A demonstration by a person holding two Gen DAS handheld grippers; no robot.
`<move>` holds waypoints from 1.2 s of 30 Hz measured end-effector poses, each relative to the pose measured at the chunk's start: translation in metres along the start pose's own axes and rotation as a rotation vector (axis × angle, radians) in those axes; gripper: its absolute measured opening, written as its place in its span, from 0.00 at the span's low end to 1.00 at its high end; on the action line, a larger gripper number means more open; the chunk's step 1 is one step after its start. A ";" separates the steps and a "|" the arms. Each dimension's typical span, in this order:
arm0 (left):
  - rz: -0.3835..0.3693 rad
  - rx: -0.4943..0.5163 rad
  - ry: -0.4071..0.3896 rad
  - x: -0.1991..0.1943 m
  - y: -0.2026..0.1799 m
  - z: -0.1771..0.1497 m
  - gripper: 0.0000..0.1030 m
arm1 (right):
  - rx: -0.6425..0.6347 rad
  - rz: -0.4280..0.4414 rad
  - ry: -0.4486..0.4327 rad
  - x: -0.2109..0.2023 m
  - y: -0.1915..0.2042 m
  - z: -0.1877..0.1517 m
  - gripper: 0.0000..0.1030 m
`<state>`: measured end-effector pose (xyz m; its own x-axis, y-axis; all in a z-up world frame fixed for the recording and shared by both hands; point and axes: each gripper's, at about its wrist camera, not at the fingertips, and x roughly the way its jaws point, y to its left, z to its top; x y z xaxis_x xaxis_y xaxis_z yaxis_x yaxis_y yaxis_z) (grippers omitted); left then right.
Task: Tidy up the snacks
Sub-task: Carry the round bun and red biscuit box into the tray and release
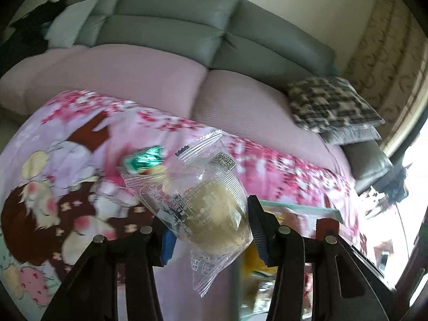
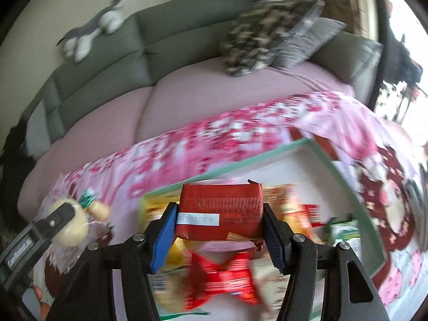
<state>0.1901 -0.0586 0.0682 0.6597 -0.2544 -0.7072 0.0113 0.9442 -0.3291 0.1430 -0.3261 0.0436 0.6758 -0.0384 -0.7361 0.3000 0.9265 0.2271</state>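
Clear plastic wraps the pale round pastry [image 1: 214,208] that your left gripper [image 1: 211,230] pinches between its pads, lifted above the pink cartoon-print cloth [image 1: 67,187]. Your right gripper [image 2: 218,230] clamps a dark red foil packet [image 2: 220,211] by its two ends, date stamp facing the camera. Directly below it sits the mint-rimmed white box [image 2: 321,157], already holding blurred red and yellow snack packs [image 2: 222,278]. Behind the cloth: a pink-covered grey sofa [image 2: 187,26], checked cushion [image 1: 331,104], plush toy [image 2: 91,29] on the backrest.
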 end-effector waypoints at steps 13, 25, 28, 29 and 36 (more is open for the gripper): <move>-0.104 0.206 0.062 0.026 -0.093 -0.033 0.49 | 0.160 -0.133 -0.003 0.006 -0.086 0.006 0.62; -0.110 0.255 0.106 0.049 -0.110 -0.047 0.50 | 0.191 -0.154 0.054 0.028 -0.106 -0.001 0.63; -0.119 0.243 0.112 0.049 -0.109 -0.047 0.50 | 0.181 -0.155 0.059 0.029 -0.104 -0.001 0.63; -0.121 0.241 0.110 0.048 -0.109 -0.047 0.50 | 0.178 -0.156 0.059 0.029 -0.103 -0.001 0.63; -0.102 0.218 0.100 0.039 -0.099 -0.042 0.51 | 0.150 -0.152 0.064 0.027 -0.098 0.000 0.73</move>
<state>0.1832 -0.1708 0.0475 0.5692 -0.3599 -0.7392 0.2426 0.9326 -0.2673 0.1320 -0.4177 0.0017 0.5726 -0.1449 -0.8069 0.4952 0.8455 0.1996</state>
